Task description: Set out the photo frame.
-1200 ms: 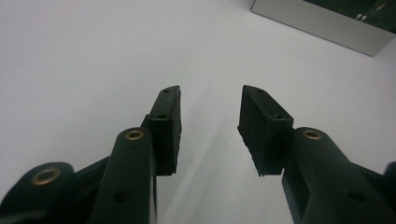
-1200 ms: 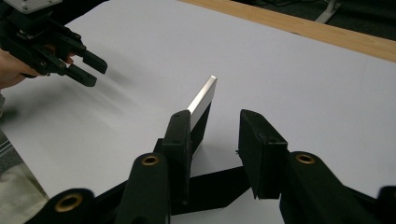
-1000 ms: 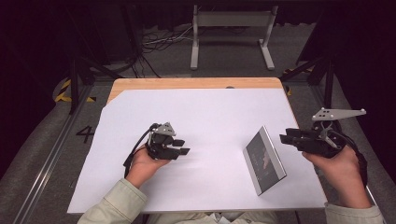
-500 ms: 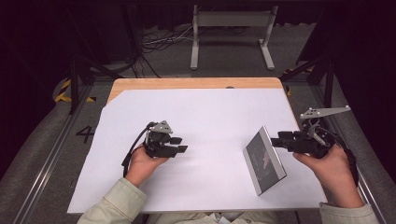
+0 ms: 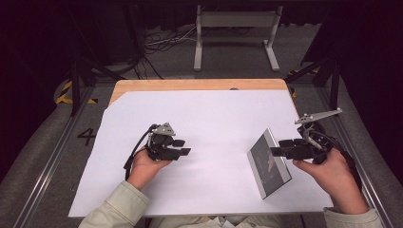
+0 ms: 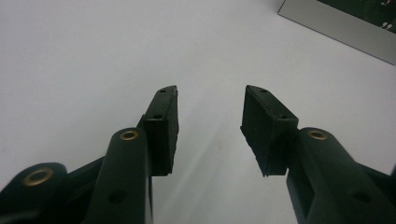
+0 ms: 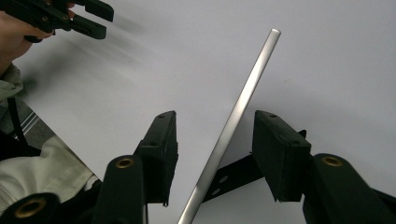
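Observation:
A flat dark panel with a silver frame (image 5: 268, 164) stands tilted on the white table at the right; its corner also shows in the left gripper view (image 6: 345, 23). My right gripper (image 5: 278, 148) reaches it from the right. In the right gripper view the panel's thin silver edge (image 7: 252, 79) runs slantwise between my right gripper's (image 7: 215, 121) jaws, which have just been opening; neither pad presses on it. A black prop (image 7: 233, 172) shows behind the edge. My left gripper (image 5: 184, 147) rests left of centre, open and empty (image 6: 210, 100).
White sheet (image 5: 214, 114) covers the table, with a wooden strip (image 5: 199, 84) along the far edge. A metal stand (image 5: 235, 28) and cables lie on the floor beyond. My left gripper (image 7: 88, 18) shows far off in the right gripper view.
My right hand has moved left, bringing its jaws around the panel's right edge. The left hand and the panel have stayed where they were.

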Demonstrator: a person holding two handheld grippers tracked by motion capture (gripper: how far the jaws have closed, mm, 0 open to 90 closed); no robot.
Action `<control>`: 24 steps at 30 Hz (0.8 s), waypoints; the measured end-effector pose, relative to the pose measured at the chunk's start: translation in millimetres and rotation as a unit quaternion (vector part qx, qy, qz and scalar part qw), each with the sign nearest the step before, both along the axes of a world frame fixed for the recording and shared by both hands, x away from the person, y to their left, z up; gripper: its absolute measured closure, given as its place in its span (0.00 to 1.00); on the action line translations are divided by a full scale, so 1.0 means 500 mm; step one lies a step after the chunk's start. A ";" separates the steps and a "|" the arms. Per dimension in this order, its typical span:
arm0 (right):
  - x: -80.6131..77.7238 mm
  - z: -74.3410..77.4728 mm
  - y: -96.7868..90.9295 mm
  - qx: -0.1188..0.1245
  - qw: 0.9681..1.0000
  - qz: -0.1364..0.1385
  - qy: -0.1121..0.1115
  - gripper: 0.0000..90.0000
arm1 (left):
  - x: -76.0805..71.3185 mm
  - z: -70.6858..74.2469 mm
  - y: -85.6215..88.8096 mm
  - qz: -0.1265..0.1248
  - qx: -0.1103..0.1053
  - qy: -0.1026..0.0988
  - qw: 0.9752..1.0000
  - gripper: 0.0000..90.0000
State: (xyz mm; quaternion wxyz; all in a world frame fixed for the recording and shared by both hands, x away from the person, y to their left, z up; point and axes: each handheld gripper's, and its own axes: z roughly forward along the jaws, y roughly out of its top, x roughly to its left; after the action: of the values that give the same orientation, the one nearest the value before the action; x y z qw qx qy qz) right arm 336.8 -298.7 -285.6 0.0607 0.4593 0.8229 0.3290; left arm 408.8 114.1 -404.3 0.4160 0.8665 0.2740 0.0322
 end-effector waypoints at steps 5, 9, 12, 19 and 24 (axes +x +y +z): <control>0.004 -0.008 0.008 -0.006 1.000 -0.001 0.003 0.56 | 0.000 0.000 0.000 0.001 -0.001 0.002 1.000 0.63; 0.006 -0.015 0.012 -0.009 1.000 -0.002 0.007 0.56 | 0.001 0.000 0.001 0.000 0.001 0.002 1.000 0.63; 0.008 -0.022 0.016 -0.012 1.000 0.000 0.009 0.56 | 0.001 -0.002 0.001 0.001 -0.001 0.004 1.000 0.63; 0.010 -0.032 0.027 -0.035 0.999 -0.002 0.010 0.67 | 0.002 -0.003 -0.001 -0.002 0.001 0.003 1.000 0.62; 0.006 -0.026 0.028 -0.045 0.999 -0.011 -0.002 0.75 | 0.002 -0.003 0.000 -0.004 -0.006 0.006 1.000 0.62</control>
State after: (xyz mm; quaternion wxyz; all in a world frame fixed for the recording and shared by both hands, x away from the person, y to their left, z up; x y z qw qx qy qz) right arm 339.6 -284.8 -298.5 0.0865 0.4649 0.8314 0.2919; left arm 409.6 113.9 -405.9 0.4195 0.8653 0.2733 0.0239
